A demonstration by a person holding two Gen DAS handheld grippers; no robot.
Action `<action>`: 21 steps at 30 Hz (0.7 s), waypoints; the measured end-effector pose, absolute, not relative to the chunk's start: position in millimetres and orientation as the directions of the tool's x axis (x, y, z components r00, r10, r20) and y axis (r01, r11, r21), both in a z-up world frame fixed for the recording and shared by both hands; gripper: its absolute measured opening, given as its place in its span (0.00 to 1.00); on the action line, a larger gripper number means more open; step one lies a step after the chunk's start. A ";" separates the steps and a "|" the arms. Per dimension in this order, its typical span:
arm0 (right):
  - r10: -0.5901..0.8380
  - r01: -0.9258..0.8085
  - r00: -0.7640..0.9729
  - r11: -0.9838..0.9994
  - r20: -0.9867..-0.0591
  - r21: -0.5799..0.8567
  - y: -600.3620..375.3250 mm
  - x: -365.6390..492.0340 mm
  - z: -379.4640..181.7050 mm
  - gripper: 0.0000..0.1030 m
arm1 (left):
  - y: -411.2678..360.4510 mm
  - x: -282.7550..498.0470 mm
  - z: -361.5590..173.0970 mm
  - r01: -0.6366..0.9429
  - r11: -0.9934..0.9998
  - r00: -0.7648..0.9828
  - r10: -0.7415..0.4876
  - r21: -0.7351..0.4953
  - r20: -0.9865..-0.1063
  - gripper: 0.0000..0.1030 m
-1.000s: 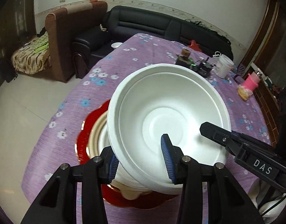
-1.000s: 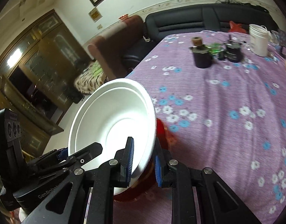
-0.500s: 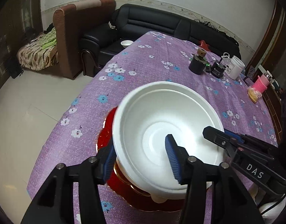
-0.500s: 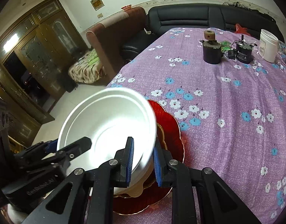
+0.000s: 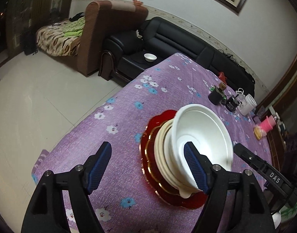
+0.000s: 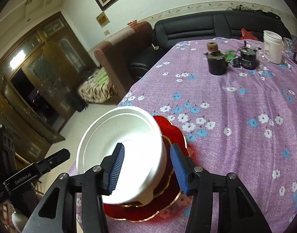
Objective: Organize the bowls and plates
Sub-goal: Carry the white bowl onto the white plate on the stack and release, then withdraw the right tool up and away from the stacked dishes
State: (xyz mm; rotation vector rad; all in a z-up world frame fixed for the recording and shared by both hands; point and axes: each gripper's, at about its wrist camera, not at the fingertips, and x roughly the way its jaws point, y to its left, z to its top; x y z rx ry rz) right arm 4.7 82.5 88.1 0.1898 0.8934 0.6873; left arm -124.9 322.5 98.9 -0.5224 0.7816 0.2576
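A: Where does the white bowl (image 5: 204, 136) sit?

B: On top of the stack: cream plates (image 5: 161, 151) under it, and the red scalloped plate (image 5: 148, 167) at the bottom, lying on the purple flowered tablecloth (image 5: 119, 136). The bowl tilts, with its mouth turned toward the right gripper's side.

A: And the left gripper (image 5: 148, 165)?

B: Its jaws stand wide apart and hold nothing. One blue pad (image 5: 193, 165) overlaps the bowl's inside in the left wrist view; whether it touches, I cannot tell. The other pad hangs over bare cloth, well clear of the stack.

A: The right gripper (image 6: 147, 167)?

B: Jaws apart too, straddling the bowl's near wall, one pad (image 6: 116, 169) inside and one outside the rim. A gap shows on the outer side, so it is not clamped.

A: How close are the edges?

B: The stack stands near the table's corner; the cloth edge drops to the tiled floor (image 5: 32, 101) just beyond the red plate in the right wrist view.

A: Open room?

B: Bare cloth stretches toward the far end, as far as two dark cups (image 6: 216, 66) and a white jar (image 6: 272, 46). A black sofa (image 5: 187, 44) lies past the table.
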 end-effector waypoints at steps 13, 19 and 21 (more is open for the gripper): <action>0.631 -0.357 0.435 0.775 -0.642 0.521 28.6 -2.4 64.4 0.56 | 339.8 -145.7 59.6 -0.484 0.800 0.629 0.037 -0.353 -0.777 0.75; 0.606 -0.377 0.447 0.794 -0.657 0.476 27.2 -23.7 58.0 0.56 | 314.7 -158.6 57.3 -0.494 0.843 0.610 0.162 -0.212 -0.776 0.75; 0.584 -0.399 0.458 0.809 -0.670 0.432 32.1 -35.3 56.3 0.58 | 298.0 -161.7 60.7 -0.486 0.864 0.616 0.230 -0.133 -0.754 0.75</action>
